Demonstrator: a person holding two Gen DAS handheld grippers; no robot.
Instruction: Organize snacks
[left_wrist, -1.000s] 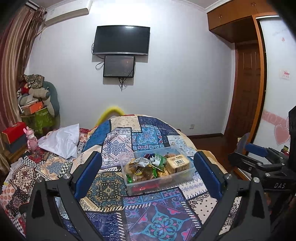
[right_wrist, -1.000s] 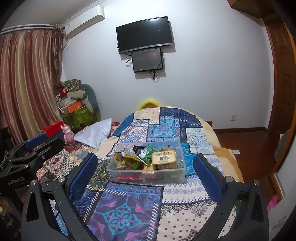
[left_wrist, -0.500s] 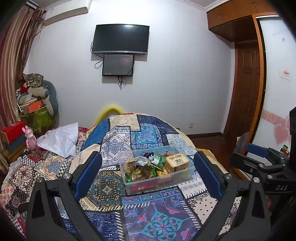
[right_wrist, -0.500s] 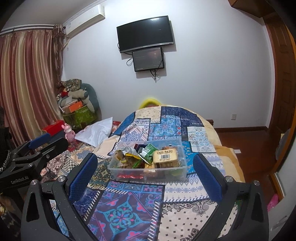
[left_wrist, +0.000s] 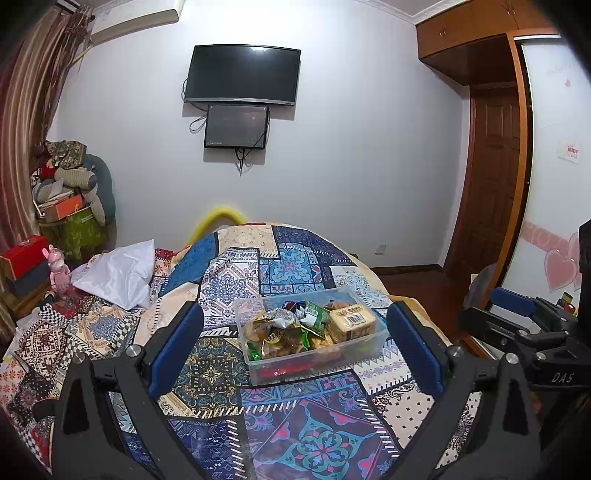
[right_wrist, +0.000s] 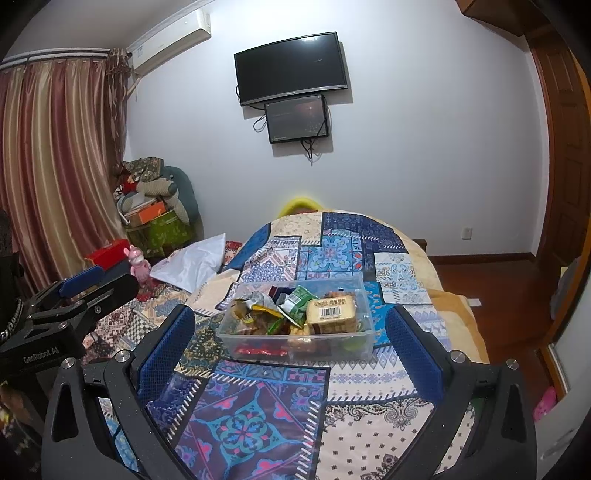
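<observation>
Left view: my left gripper (left_wrist: 295, 347) is spread wide, empty, short of the bin (left_wrist: 275, 363) on the quilt (left_wrist: 317, 435) (soft, so a nudge may tip it). Right view: right gripper (right_wrist: 291, 349) likewise spread, empty; heaped snacks (right_wrist: 295, 306) could spill

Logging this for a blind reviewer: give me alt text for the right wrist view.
A clear plastic bin of wrapped snacks sits on a patchwork quilt, ahead of the open, empty right gripper. The left gripper shows at the left edge.
</observation>
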